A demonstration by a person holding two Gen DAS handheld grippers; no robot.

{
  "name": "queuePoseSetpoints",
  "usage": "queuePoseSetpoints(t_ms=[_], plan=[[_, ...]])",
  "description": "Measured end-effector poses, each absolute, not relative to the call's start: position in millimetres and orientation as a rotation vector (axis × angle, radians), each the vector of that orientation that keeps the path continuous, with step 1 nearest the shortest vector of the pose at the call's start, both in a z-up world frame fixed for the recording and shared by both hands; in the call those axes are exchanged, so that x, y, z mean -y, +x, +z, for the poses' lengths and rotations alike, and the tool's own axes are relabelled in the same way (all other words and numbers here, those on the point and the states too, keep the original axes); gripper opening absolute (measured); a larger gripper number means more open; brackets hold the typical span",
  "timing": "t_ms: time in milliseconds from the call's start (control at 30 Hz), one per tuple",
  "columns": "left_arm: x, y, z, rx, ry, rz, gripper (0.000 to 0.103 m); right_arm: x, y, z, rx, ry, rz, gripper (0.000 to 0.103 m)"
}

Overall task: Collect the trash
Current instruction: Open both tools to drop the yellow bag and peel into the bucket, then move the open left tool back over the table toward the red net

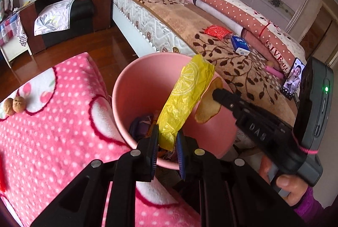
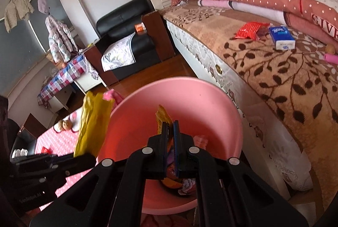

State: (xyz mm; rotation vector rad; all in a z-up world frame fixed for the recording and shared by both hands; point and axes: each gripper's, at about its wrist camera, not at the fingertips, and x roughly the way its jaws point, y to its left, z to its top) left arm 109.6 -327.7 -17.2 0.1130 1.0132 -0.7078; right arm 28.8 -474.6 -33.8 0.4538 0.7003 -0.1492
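**Both hand-held grippers carry trash over the pink bin**

On my far left, 2 walnuts (image 1: 14, 104) sit on the pink polka-dot blanket (image 1: 52, 131) covering the counter. Next to that stands the pink bin (image 1: 135, 87), just beside the blanket's edge, with crumpled wrappers (image 1: 141, 125) already at its bottom. My left hand-held gripper (image 1: 166, 150) is clamped on the lower end of a yellow lemon-print wrapper (image 1: 186, 95), which rises tilted above the bin's opening. To its right, my right hand-held gripper (image 1: 217, 93) pinches a thin tan peel (image 1: 208, 108) over the bin's right rim; from its own camera, the pads (image 2: 176, 138) sit nearly together with an orange-yellow scrap (image 2: 162, 117) sticking up between them, the bin's mouth directly beneath. A hand (image 1: 289, 186) in a purple sleeve holds that tool. Further right, on the bed (image 1: 243, 70), a red packet (image 1: 217, 31) and a blue tissue pack (image 1: 239, 45) lie near each other, with a phone (image 1: 292, 79) propped by the quilt
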Motion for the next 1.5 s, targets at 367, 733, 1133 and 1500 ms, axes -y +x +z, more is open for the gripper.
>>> queuePoseSetpoints(t_ms=[367,733,1133,1500], plan=[[326,113,-24,-1.026,0.101,-0.696,0.04,471,37,-46,-0.764,0.475,-0.12,0.007],[302,101,-7,-0.982,0.078,-0.69,0.043,459,22,-32,-0.729,0.475,-0.129,0.029],[263,85,13,-0.919,0.041,-0.684,0.044,409,3,-6,-0.692,0.411,-0.101,0.029],[207,80,9,-0.88,0.061,-0.585,0.044,358,-4,-4,-0.676,0.405,-0.059,0.029]])
